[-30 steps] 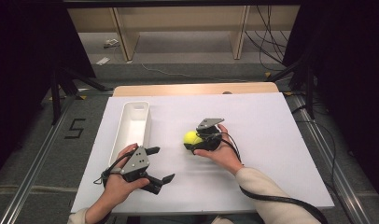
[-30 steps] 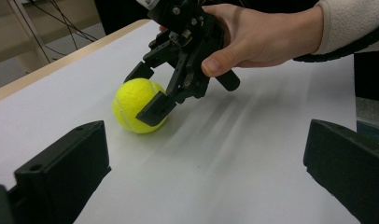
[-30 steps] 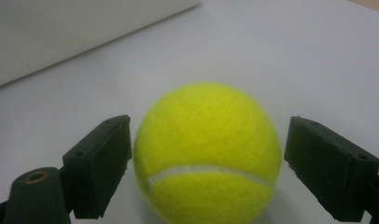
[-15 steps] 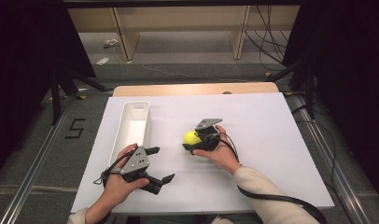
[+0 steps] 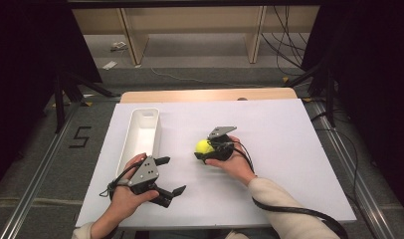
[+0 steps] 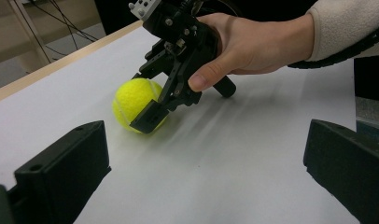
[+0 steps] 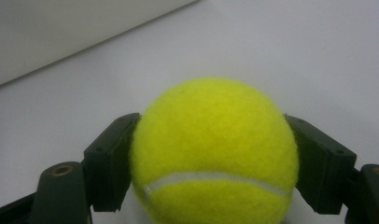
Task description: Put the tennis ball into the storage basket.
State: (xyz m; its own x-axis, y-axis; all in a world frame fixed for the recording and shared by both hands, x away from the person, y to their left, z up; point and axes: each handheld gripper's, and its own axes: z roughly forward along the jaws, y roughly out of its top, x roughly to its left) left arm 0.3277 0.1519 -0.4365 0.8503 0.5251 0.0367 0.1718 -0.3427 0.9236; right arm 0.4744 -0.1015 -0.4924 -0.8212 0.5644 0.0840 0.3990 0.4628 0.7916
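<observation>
White table sheet (image 5: 289, 164), grey floor (image 5: 36, 164), right hand-held gripper (image 5: 204, 149) pinching tennis ball (image 5: 204, 146), left hand-held gripper (image 5: 171, 176) spread

We read one sign: a dark numeral "5" (image 5: 81, 136) marked on the grey floor (image 5: 50, 169) to the left of the table, just beyond the metal rail. We find no legible lettering or brand on the tennis ball (image 7: 214, 151); its white seam carries no print that we can make out.
</observation>
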